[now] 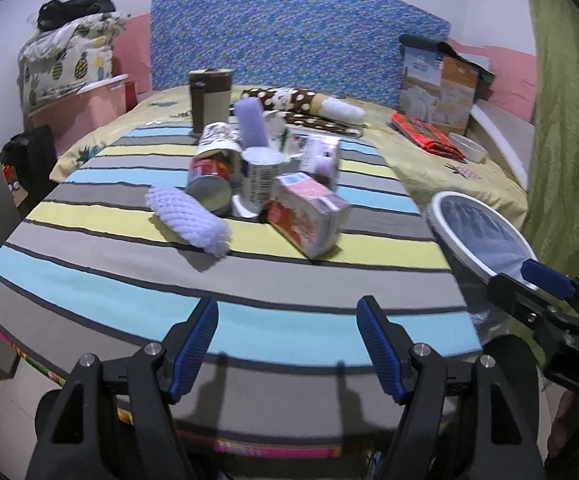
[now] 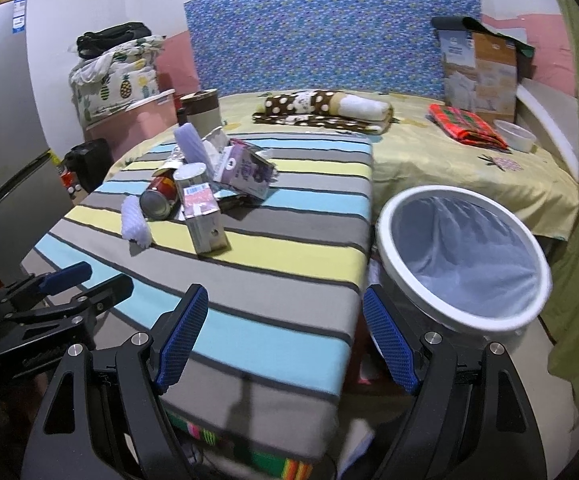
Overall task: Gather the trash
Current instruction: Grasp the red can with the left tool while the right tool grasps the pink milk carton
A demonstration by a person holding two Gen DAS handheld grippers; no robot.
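A pile of trash sits mid-table on the striped cloth (image 1: 137, 300): a pink carton (image 1: 309, 212) (image 2: 203, 216), a red tin can (image 1: 209, 180) (image 2: 161, 194), a white can (image 1: 259, 178), a white foam net sleeve (image 1: 187, 220) (image 2: 135, 222), a purple carton (image 1: 321, 158) (image 2: 245, 170) and a lilac foam sleeve (image 1: 251, 120). A white-rimmed bin (image 2: 463, 256) (image 1: 477, 232) with a liner stands right of the table. My left gripper (image 1: 287, 344) is open and empty over the table's near edge. My right gripper (image 2: 285, 344) is open and empty, between table and bin.
A bed with a yellow sheet (image 2: 449, 168), folded blankets (image 2: 321, 112), a red cloth (image 2: 465, 124), a white bowl (image 2: 515, 136) and a cardboard box (image 2: 479, 76) lies behind. A pink storage tub (image 1: 77, 116) and a fridge (image 2: 1, 128) stand left. A green curtain (image 1: 569, 120) hangs right.
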